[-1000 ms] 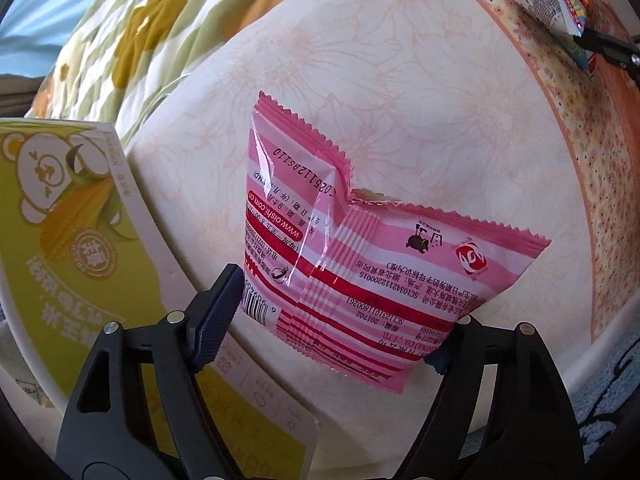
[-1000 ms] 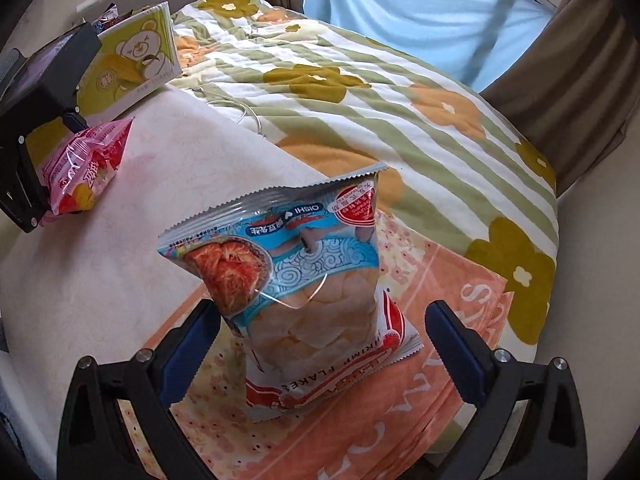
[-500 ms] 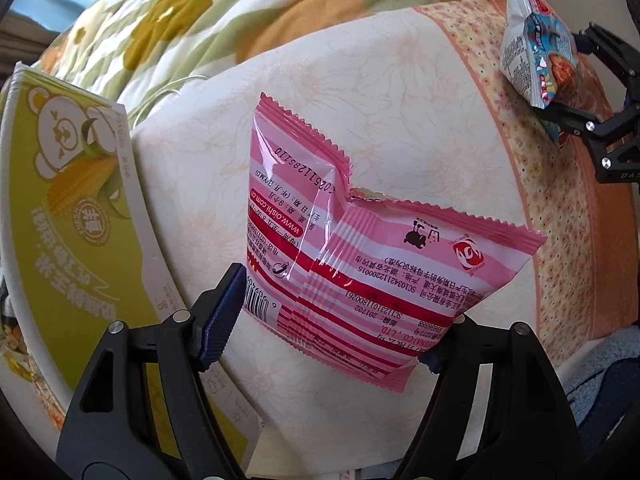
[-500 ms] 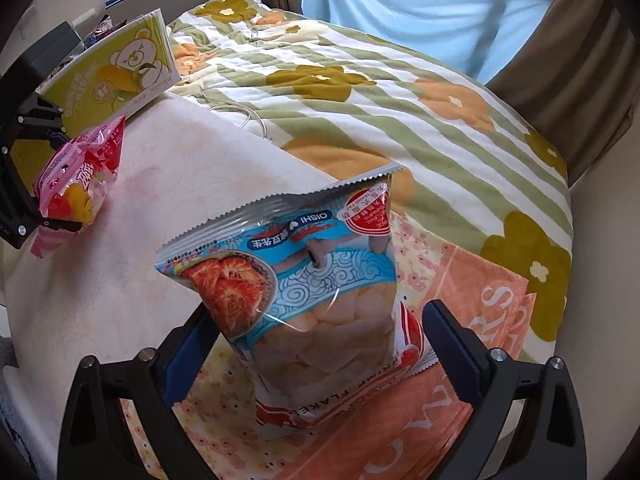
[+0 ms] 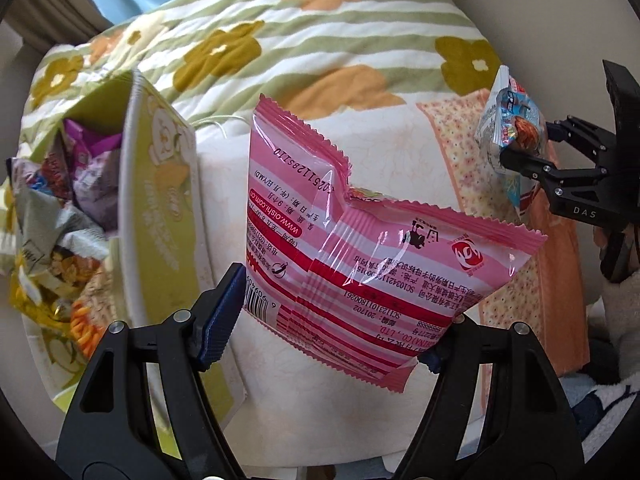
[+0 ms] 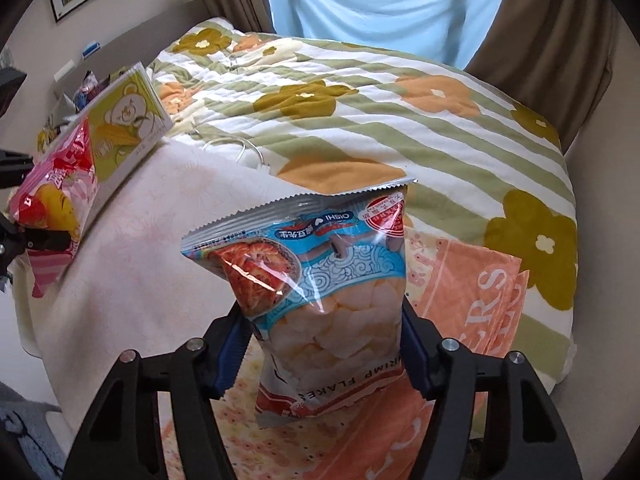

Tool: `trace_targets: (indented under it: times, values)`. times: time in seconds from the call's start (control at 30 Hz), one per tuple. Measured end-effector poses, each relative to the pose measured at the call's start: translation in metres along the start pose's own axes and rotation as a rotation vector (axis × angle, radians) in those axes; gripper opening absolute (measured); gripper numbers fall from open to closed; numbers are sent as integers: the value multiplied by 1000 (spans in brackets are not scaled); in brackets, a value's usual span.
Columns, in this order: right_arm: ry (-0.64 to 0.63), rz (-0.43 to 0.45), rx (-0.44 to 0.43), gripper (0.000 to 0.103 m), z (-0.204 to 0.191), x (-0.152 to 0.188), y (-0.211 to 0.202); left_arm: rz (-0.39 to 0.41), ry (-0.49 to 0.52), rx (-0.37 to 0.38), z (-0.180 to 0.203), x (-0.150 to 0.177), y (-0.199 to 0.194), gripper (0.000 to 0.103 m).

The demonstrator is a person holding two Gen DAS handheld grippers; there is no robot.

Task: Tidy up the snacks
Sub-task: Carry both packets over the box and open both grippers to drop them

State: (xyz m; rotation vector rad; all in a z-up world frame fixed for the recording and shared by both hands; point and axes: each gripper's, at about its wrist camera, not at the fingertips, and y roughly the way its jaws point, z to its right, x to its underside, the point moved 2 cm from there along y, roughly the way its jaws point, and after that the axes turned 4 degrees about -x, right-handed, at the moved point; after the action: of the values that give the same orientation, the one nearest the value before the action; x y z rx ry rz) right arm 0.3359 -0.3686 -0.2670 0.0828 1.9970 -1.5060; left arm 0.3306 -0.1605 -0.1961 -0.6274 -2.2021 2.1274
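Observation:
My left gripper [image 5: 336, 328] is shut on the lower edge of a pink snack bag [image 5: 360, 240] and holds it up above the white blanket. The same pink bag [image 6: 52, 184] shows at the far left of the right wrist view. My right gripper [image 6: 324, 340] has its jaws closing on a blue shrimp-flakes bag [image 6: 320, 272]; both pads press its sides. The blue bag stands upright over the orange towel [image 6: 460, 300]. In the left wrist view the right gripper [image 5: 516, 152] and its blue bag [image 5: 508, 116] are at the right edge.
An open yellow-green box with a bear print [image 5: 160, 208] stands left of the pink bag, with several snack bags [image 5: 72, 200] inside. The floral quilt [image 6: 360, 100] covers the bed behind. A thin white cable [image 6: 240, 148] lies on the blanket near the box [image 6: 128, 120].
The left gripper has risen with the pink bag, and the inside of the box has come into view. The right jaws have drawn in from wide apart onto the blue bag.

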Motion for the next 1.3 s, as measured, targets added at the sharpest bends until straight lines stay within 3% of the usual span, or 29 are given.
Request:
trace_targets:
  times: [0.13, 0.37, 0.67, 0.87, 1.03, 1.07, 1.13, 1.3]
  values:
    - [2, 62, -32, 62, -23, -25, -26, 69, -73, -21, -30, 7, -45, 71]
    - [-65, 180, -74, 62, -106, -76, -73, 164, -163, -62, -111, 37, -100, 71]
    - [-38, 276, -78, 62, -237, -114, -90, 195, -178, -36, -242, 83, -110, 71]
    - [43, 265, -53, 62, -314, -121, -72, 146, -143, -10, -302, 104, -87, 71]
    - [117, 255, -33, 62, -357, -123, -60, 136, -81, 49, -312, 106, -71, 74]
    - [127, 252, -23, 62, -364, -122, -58, 131, -70, 58, -310, 106, -68, 77]
    - [154, 238, -15, 62, -373, -121, -53, 134, -44, 74, -305, 109, -65, 96]
    - [177, 218, -3, 62, -383, -121, -47, 173, -18, 63, -304, 119, -69, 101]
